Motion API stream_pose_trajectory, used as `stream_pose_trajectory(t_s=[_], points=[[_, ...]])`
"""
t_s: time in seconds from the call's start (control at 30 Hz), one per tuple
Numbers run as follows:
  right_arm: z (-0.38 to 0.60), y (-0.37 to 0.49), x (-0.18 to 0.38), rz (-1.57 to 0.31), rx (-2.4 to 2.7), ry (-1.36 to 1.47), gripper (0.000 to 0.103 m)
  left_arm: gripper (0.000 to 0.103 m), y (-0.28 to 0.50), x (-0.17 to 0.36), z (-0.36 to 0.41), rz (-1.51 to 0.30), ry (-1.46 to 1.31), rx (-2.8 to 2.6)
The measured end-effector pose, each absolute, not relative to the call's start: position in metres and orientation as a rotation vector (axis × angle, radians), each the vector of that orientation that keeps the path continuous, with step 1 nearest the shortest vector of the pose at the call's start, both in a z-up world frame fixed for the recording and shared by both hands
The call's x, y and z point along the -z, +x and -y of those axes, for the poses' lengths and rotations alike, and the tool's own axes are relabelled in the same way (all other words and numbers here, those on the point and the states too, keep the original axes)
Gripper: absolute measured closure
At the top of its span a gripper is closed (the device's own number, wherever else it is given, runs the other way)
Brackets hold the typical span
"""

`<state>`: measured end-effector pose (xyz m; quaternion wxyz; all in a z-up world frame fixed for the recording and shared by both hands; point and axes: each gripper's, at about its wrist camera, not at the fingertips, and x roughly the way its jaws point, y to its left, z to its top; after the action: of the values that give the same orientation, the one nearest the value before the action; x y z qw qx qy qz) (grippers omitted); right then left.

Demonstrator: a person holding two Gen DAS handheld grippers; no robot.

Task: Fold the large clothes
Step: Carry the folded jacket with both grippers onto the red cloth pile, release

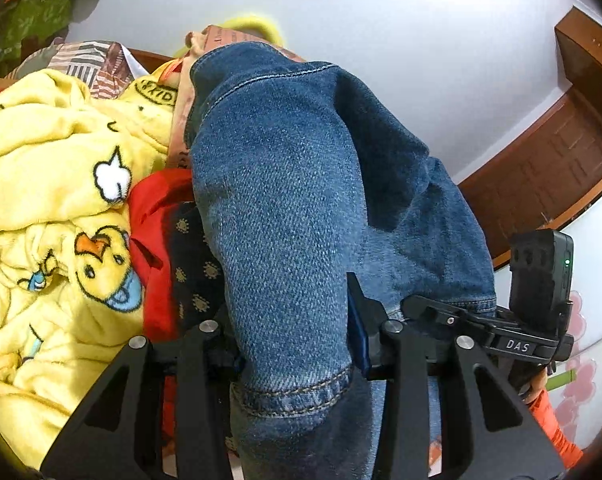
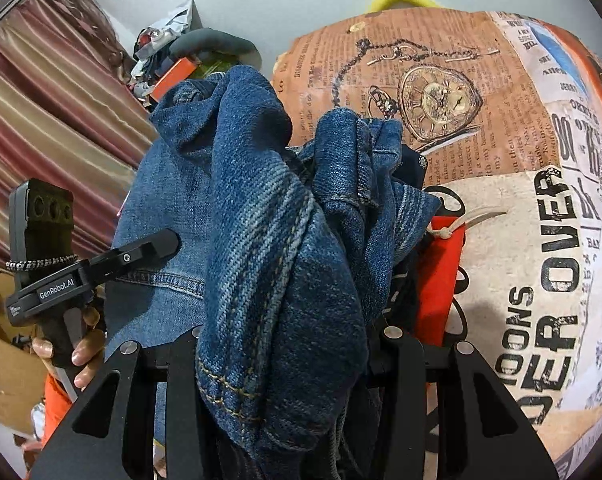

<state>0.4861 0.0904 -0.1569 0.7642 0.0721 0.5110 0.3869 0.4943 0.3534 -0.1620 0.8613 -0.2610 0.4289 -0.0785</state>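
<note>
A pair of blue denim jeans (image 1: 293, 184) fills the middle of the left wrist view and hangs bunched in the right wrist view (image 2: 261, 240). My left gripper (image 1: 297, 344) is shut on a hemmed edge of the jeans, its fingers mostly buried in the cloth. My right gripper (image 2: 285, 360) is shut on a stitched fold of the jeans, its fingertips hidden by the denim. Both hold the jeans lifted. The right gripper's body (image 1: 541, 280) shows at the left view's right edge, and the left gripper's body (image 2: 61, 264) at the right view's left edge.
A pile of clothes lies to the left: a yellow duck-print fleece (image 1: 61, 200), a red garment (image 1: 157, 216) and a dark patterned one (image 1: 193, 264). The person's newspaper-print shirt (image 2: 501, 160) stands close behind. A striped curtain (image 2: 41, 120), a wooden door (image 1: 549, 168).
</note>
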Motion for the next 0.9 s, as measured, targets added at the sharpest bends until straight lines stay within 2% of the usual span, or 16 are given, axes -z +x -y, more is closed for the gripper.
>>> stream_pose_trajectory(t_s=[0.13,0.37,0.43,0.6,0.9], points=[[-0.095,0.488,0.170,-1.133,-0.839,0.136,0.061,0.050,0.498,0.182,-0.357,-0.913,-0.519,0.130],[-0.096,0.484,0.182,-1.134,-0.843,0.097,0.054,0.045,0.489,0.200,-0.362,-0.912,-0.544,0.133],[-0.098,0.480,0.180,-1.120,-0.836,0.064,0.052,0.040,0.486,0.199,-0.360,-0.917,-0.517,0.115],[-0.095,0.476,0.174,-1.094,-0.809,0.041,0.045,0.040,0.477,0.184,-0.349,-0.921,-0.431,0.085],[-0.082,0.465,0.159,-1.038,-0.777,-0.047,0.044,0.040,0.433,0.143,-0.328,-0.869,-0.257,0.023]])
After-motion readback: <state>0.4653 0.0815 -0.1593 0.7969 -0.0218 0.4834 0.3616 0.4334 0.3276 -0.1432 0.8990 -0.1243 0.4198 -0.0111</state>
